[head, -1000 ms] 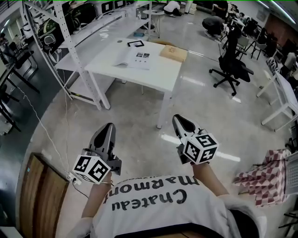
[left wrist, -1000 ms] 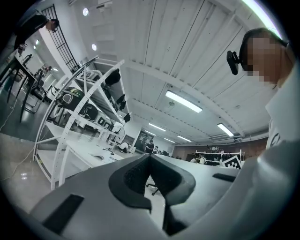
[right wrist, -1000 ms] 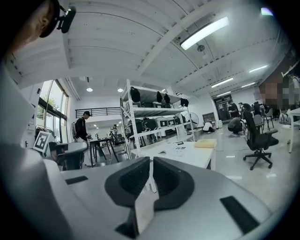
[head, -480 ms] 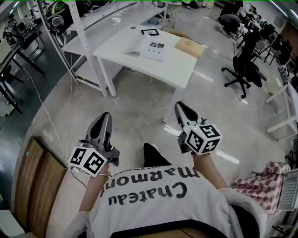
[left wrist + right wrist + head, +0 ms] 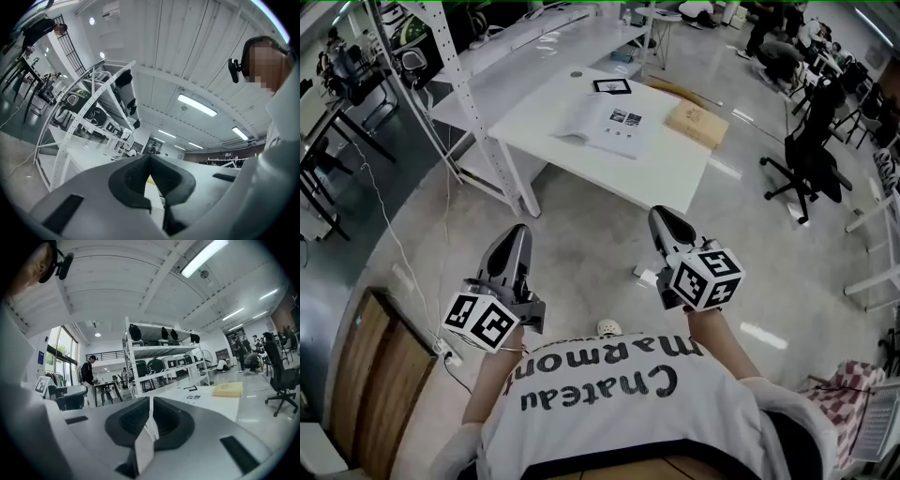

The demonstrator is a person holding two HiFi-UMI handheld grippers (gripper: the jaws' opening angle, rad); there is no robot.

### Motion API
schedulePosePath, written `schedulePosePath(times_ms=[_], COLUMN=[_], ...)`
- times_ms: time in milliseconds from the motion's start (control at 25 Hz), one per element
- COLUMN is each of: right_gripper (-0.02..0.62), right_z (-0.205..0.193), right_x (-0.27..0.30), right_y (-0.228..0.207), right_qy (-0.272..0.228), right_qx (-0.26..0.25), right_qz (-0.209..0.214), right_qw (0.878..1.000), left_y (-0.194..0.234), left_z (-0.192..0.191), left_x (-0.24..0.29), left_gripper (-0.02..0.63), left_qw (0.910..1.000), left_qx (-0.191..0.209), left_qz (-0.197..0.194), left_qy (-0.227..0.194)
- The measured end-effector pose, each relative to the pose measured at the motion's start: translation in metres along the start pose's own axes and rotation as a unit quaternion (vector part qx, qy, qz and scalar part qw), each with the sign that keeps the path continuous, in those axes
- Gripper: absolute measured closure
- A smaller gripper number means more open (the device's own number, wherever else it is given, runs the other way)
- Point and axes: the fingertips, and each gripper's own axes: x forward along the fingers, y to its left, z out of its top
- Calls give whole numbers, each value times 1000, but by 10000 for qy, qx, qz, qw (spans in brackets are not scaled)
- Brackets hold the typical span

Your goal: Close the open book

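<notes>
The open book (image 5: 605,124) lies flat with its pages up on the white table (image 5: 675,173), well ahead of me in the head view. Both grippers hang in the air above the floor, short of the table. My left gripper (image 5: 517,232) is shut with nothing in it, and its own view shows the fingertips (image 5: 150,157) meeting. The right gripper (image 5: 658,216) is shut and empty too, its tips together (image 5: 150,401). In the right gripper view the book (image 5: 193,397) shows small on the table top.
A tan box (image 5: 697,123) and a small black-framed card (image 5: 611,86) share the table with the book. A white shelving rack (image 5: 441,56) stands left of it, a black office chair (image 5: 811,155) to the right. A wooden cabinet (image 5: 366,375) is at lower left.
The table and book have come closer and lower in the head view as the person walks toward them. Both grippers stay shut and level in front of the body.
</notes>
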Motion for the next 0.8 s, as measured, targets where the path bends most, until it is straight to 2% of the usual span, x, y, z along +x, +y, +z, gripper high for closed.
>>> schedulePosePath(times_ms=[440, 640, 800], right_gripper=[554, 554, 554], right_z=[42, 38, 22], right_x=[75, 92, 105], right_y=[-71, -87, -92], right_qy=[-41, 41, 288], right_qx=[-73, -54, 88], right_qz=[129, 116, 159], right_qw=[9999, 9999, 9994], left_y=[26, 41, 50], left_z=[7, -6, -11], left_x=[93, 109, 113], left_gripper=[583, 583, 583], left_qw=[9997, 9997, 9995], left_qx=[168, -27, -177], left_qz=[100, 208, 251], left_qy=[-171, -127, -78])
